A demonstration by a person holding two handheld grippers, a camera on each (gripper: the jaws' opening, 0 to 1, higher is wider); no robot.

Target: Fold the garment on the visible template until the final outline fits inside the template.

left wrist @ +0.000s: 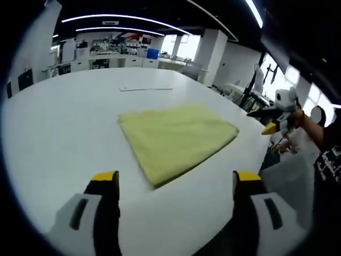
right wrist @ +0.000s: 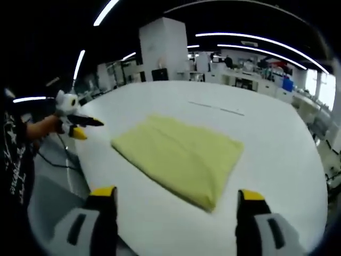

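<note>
A yellow garment [left wrist: 176, 140] lies folded into a flat, roughly four-sided pad on the white table [left wrist: 64, 128]. My left gripper [left wrist: 176, 178] hovers just short of its near corner, jaws wide apart and holding nothing. In the right gripper view the same garment [right wrist: 181, 157] lies ahead of my right gripper [right wrist: 176, 193], which is open and holding nothing. Each gripper also shows in the other's view, off the table edge in a person's hand: the right gripper [left wrist: 259, 121] and the left gripper [right wrist: 89, 129].
A thin straight line mark [left wrist: 145, 88] runs across the table beyond the garment, also seen as the line mark [right wrist: 216, 108]. The table edge [right wrist: 90, 170] curves close to both grippers. Benches and a white pillar [right wrist: 162, 48] stand far behind.
</note>
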